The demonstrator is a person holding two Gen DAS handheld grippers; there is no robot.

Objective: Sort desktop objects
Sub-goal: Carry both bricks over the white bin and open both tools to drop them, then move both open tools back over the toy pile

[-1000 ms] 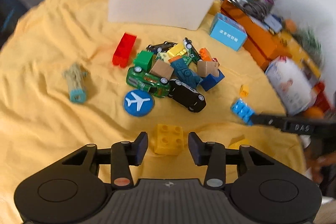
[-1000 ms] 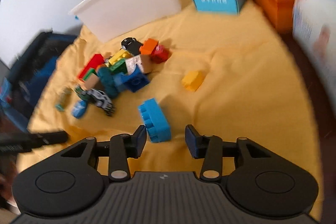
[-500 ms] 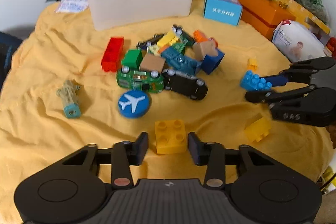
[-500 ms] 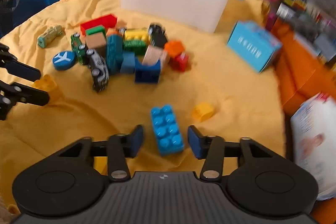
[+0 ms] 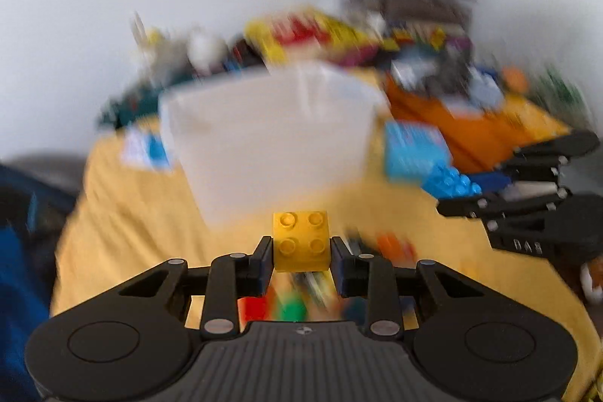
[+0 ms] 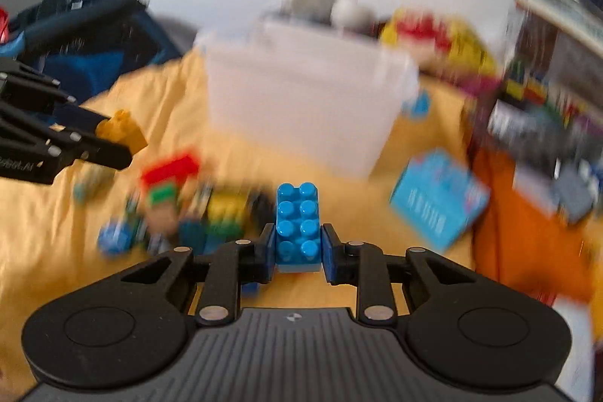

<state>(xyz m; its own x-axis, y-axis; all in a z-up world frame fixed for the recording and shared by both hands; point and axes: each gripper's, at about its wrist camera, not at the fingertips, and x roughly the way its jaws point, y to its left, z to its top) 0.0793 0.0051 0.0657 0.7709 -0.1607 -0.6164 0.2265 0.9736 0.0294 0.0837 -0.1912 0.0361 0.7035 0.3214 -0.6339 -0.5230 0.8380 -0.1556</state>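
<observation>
left wrist view: left gripper [image 5: 301, 253] clamped on yellow brick [image 5: 300, 239], now lifted off the yellow cloth [image 5: 124, 213] it lay on a second ago. at 12 o'clock, white bin [image 5: 264, 142], likely the drop spot. at 3 o'clock, right gripper [image 5: 458, 193] carrying blue brick [image 5: 450, 181], also raised from the cloth, jaws closing on its sides. so both picks done, carry to bin next. right wrist view: toy pile [image 6: 188, 210] at 9 o'clock from the brick, still unsorted; light-blue box [image 6: 439, 200] at 3 o'clock. nothing blocking the path ahead, though two grippers converging on one bin could collide.
</observation>
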